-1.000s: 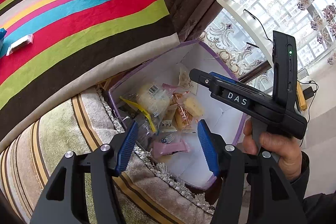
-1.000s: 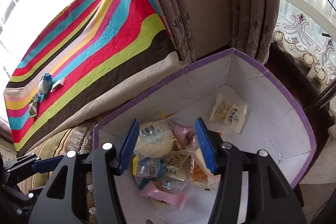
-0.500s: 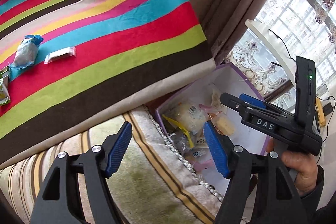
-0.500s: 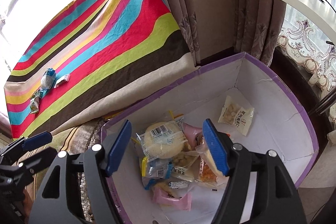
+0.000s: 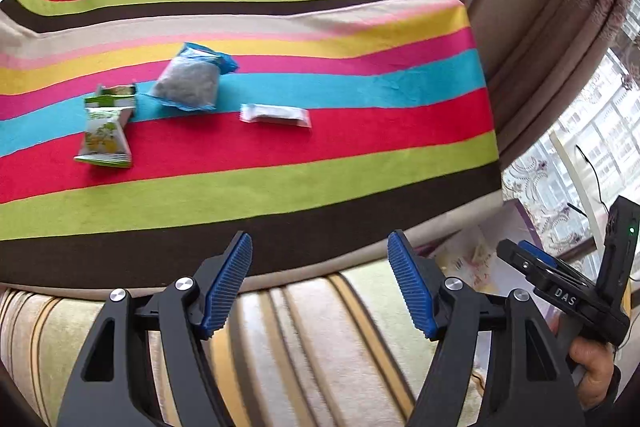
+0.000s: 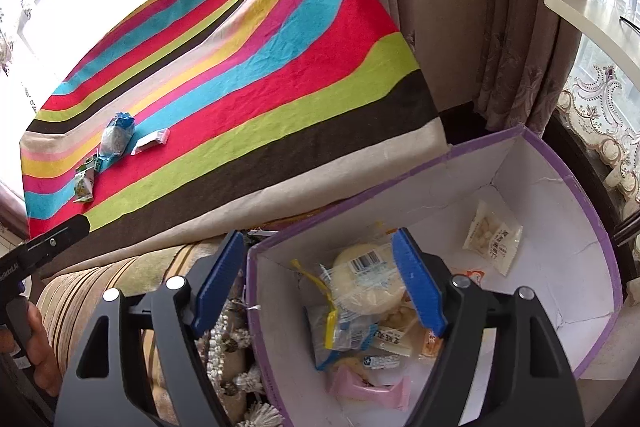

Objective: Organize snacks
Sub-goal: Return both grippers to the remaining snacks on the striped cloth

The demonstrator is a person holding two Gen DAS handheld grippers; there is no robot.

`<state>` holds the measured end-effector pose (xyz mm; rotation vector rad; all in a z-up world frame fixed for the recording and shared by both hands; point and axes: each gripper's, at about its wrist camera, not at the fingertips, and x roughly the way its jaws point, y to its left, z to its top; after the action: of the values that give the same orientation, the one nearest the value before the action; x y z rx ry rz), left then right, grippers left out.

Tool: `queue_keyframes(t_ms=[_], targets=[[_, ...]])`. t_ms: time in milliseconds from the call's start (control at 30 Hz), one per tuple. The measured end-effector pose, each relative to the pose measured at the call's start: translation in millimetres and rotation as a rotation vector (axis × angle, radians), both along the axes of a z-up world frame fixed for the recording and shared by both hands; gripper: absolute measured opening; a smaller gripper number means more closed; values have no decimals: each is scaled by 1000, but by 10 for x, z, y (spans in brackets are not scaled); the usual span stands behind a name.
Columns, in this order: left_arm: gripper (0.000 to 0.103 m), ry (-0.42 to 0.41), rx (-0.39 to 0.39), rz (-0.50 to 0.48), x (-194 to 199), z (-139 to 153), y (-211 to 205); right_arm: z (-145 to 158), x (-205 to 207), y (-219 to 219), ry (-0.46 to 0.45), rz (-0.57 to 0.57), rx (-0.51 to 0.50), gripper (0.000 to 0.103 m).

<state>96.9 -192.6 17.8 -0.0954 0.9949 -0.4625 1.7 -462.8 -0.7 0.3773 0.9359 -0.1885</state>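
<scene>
Three snacks lie on the striped tablecloth (image 5: 280, 187): a green packet (image 5: 105, 131), a blue-edged bag (image 5: 191, 79) and a small white bar (image 5: 276, 115). They also show in the right wrist view: green packet (image 6: 84, 183), blue-edged bag (image 6: 117, 137), white bar (image 6: 151, 142). My left gripper (image 5: 320, 255) is open and empty, over the table's near edge. My right gripper (image 6: 318, 251) is open and empty above a purple-rimmed white box (image 6: 560, 163) that holds several snacks, among them a round cake (image 6: 366, 281) and a pink wrapper (image 6: 370, 387).
A striped cushion (image 5: 300, 339) lies between table and box. Curtains (image 6: 460, 7) hang behind. A white shelf (image 6: 592, 15) and lace curtain stand at the right. The right gripper's body (image 5: 576, 299) shows in the left wrist view.
My left gripper has swung left and up, from the box to the table, bringing the three snacks into view. My right gripper has drawn back slightly above the box. Both stay open.
</scene>
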Motion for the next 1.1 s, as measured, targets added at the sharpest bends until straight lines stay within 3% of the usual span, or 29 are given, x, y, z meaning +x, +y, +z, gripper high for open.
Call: queue_keyframes(t_ms=[300, 433, 800, 1100], targets=[[68, -29, 17, 231, 364, 11, 823, 41, 298, 344, 14, 77, -4, 78], [68, -31, 28, 288, 530, -21, 1022, 51, 452, 511, 19, 115, -6, 78], [68, -1, 75, 325, 1035, -216, 1301, -27, 839, 967, 59, 224, -65, 79], [65, 15, 93, 311, 1222, -351, 1301, -70, 1213, 1197, 75, 286, -113, 79]])
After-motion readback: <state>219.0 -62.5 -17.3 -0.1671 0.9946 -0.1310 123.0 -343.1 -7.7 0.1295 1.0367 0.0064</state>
